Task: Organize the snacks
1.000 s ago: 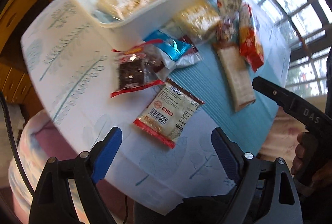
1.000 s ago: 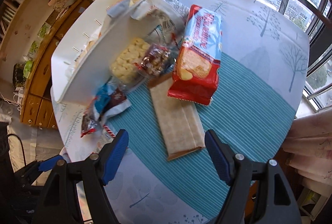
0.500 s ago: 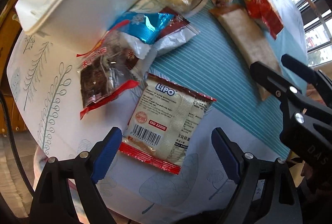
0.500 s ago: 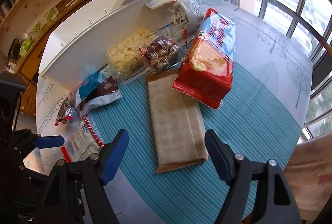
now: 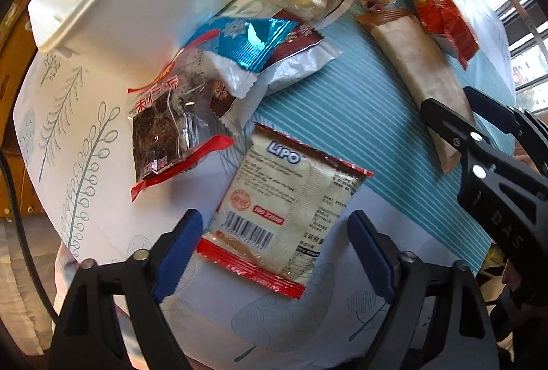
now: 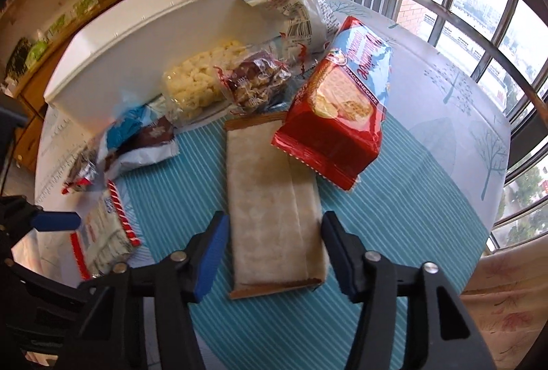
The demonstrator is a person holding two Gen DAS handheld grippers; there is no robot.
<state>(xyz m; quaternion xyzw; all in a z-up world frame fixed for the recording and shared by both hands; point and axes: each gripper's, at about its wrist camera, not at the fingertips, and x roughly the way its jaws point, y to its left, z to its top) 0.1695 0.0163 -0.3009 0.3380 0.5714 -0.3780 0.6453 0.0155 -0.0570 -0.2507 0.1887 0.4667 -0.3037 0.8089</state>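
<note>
Blue pads on both grippers are closing in right now, nothing pinched yet. I'm bringing the left gripper (image 5: 274, 250) down over the Lipo packet (image 5: 287, 216), which is lying flat just in front of the white bin (image 5: 113, 3), and the right gripper (image 6: 272, 253) is straddling the near end of the long brown wrapper (image 6: 270, 198) further out from the bin. I'm figuring the trick is squeezing across the narrow width, pads low enough to catch the edges, then lifting straight up so neighbours by the bin aren't dragged along.
</note>
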